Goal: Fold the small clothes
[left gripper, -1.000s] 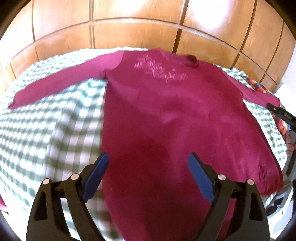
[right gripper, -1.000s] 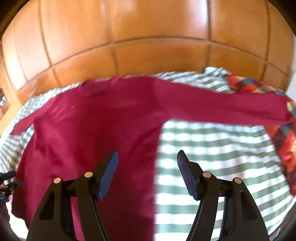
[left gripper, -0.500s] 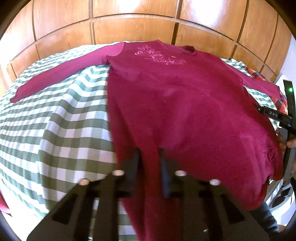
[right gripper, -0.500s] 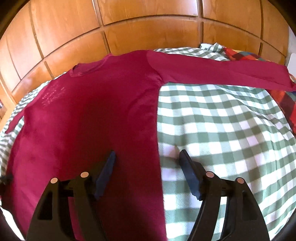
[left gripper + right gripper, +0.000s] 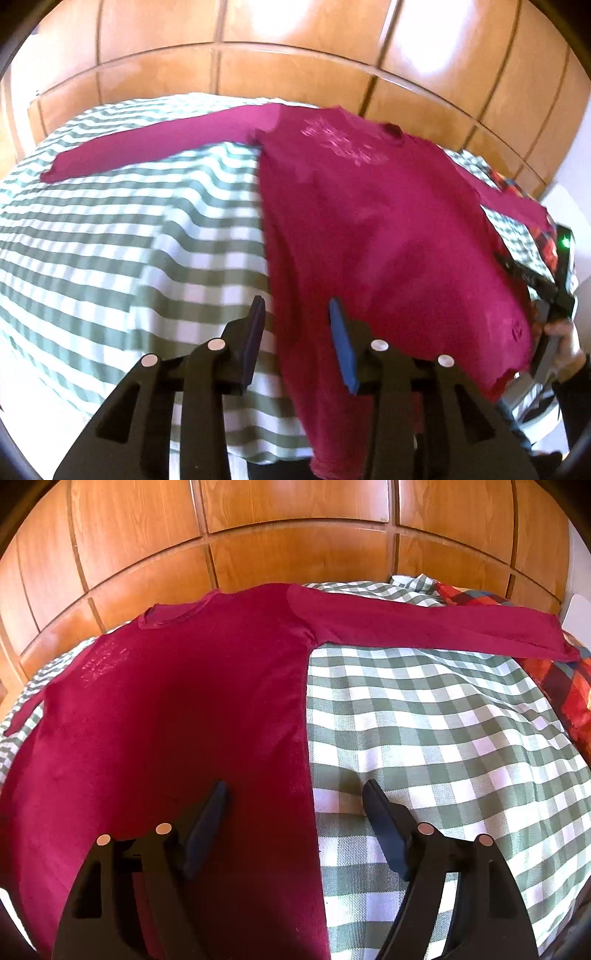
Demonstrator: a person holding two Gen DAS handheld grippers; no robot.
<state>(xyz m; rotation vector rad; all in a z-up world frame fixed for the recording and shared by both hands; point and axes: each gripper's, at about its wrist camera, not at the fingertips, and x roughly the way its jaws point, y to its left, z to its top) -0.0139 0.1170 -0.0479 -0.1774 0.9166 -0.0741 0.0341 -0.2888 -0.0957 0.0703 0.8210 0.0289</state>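
Left wrist view alone — pale print (image 5: 341, 144) on crimson top (image 5: 369, 229); both jaws parted, straddling its edges, gripping nothing.

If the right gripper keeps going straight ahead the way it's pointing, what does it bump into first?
Probably the side edge of the dark red long-sleeved shirt, which runs between the open right gripper fingers, over the green-and-white checked bedcover. How far off it is, is hard to judge.

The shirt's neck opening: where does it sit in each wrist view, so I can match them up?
Left wrist: neck opening upper centre-right, on the far edge of the magenta shirt, right of the pale print.
Right wrist: neck opening upper left, above the faint print.
Shared landmark: the wooden panelled wall behind the checked cover.
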